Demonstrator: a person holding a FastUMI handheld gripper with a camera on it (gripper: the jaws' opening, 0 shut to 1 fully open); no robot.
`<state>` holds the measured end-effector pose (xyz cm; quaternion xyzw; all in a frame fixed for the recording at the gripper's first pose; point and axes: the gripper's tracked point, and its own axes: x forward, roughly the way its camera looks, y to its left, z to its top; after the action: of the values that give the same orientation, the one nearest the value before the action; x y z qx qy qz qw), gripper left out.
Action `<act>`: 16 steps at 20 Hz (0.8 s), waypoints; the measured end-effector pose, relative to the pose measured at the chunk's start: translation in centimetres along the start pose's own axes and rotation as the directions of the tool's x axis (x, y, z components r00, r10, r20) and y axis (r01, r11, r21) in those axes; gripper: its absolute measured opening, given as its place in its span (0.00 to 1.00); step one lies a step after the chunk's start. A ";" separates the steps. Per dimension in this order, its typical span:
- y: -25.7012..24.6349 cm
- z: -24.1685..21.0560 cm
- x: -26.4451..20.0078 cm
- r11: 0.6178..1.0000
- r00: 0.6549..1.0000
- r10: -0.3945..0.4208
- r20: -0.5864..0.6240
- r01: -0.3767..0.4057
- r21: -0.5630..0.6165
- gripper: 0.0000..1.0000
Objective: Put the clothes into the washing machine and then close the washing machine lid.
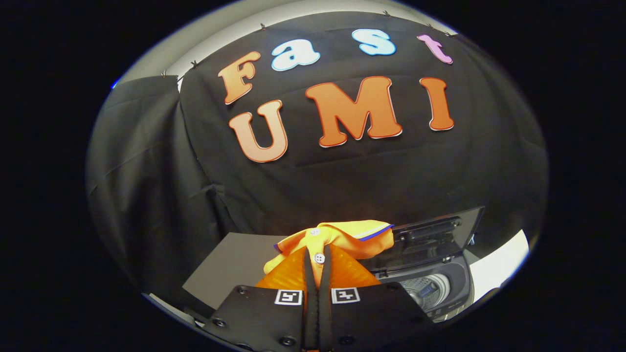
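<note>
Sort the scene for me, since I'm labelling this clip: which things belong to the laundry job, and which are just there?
Job:
- orange shirt, pinched between the gripper fingers
- washing machine, beyond the fingers, drum visible
- its lid, raised open

Just there:
- grey tabletop
- black cloth wall

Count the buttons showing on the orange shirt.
2: one button between the gripper fingers, which pinch the orange shirt; another just beyond, near the collar. Folds may hide more.

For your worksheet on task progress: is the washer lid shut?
No. The lid stands raised behind the open drum, while the gripper pinches the shirt.
</note>
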<state>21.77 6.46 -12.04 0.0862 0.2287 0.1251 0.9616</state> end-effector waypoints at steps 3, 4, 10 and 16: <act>-5.4 0.7 -2.1 1.000 1.000 -0.015 0.006 0.015 0.005 0.08; -7.1 0.4 -2.4 1.000 1.000 -0.019 -0.003 0.019 0.006 0.08; -15.0 -3.5 -1.5 0.999 0.997 -0.048 -0.053 0.048 0.008 0.08; -19.7 -8.6 3.0 0.997 0.989 -0.069 -0.134 0.073 0.026 0.08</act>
<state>24.32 -10.55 -25.23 0.0842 0.2969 0.0929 0.9466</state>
